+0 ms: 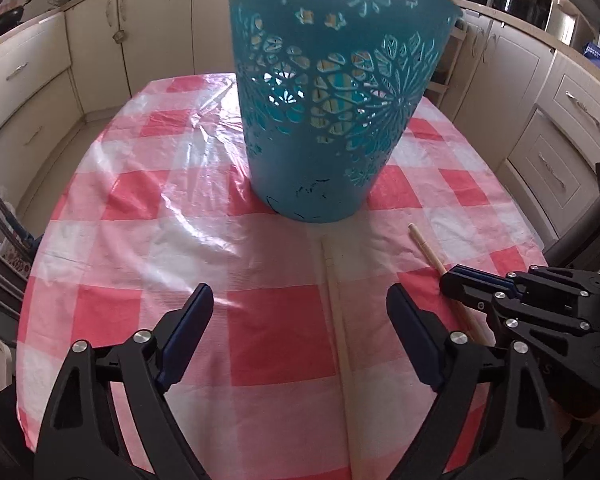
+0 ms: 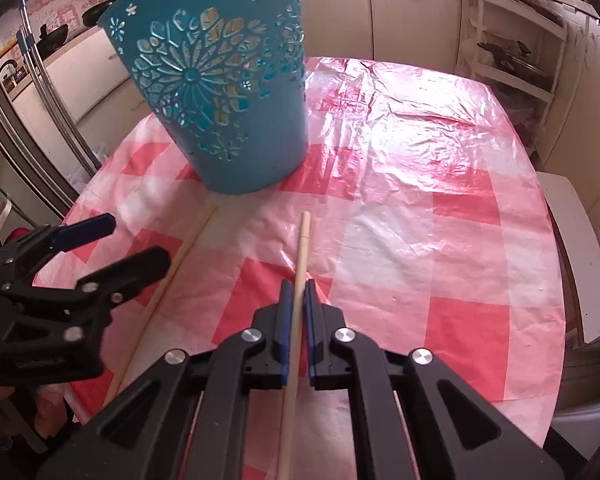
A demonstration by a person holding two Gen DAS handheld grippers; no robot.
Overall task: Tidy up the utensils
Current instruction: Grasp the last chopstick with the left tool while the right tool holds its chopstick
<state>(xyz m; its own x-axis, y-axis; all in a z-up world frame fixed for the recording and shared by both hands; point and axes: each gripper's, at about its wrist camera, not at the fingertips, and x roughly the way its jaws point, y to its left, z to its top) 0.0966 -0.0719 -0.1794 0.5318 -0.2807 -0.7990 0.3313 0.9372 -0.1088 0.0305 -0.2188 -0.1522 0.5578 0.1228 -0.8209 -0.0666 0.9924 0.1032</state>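
A: Which step is this?

B: The pick-up, I'd say. The right claw (image 2: 296, 286) has its blue pads pressed against a thin pale wooden stick (image 2: 300, 264), grasping it partway along; the round tip points toward the basket (image 2: 220, 92). I can't tell whether the stick has left the surface (image 2: 440, 240).

A: And the left claw (image 1: 300, 300)?

B: Released, its jaws spread wide, hovering over the 2nd stick (image 1: 336, 312), which lies flat on the surface between them, its far end just short of the basket's base.

A: Next move?

B: Probably raising the gripped stick, tipping it upright and clearing the tall rim before letting go. The left claw would need to drop and close around its own stick.

A: Materials?

B: The basket is teal plastic, a tapered round tub pierced with flower cut-outs. It stands upright on a pink-and-white checked cloth under a crinkled, glossy clear film. Both sticks are smooth and slender, so likely to roll.
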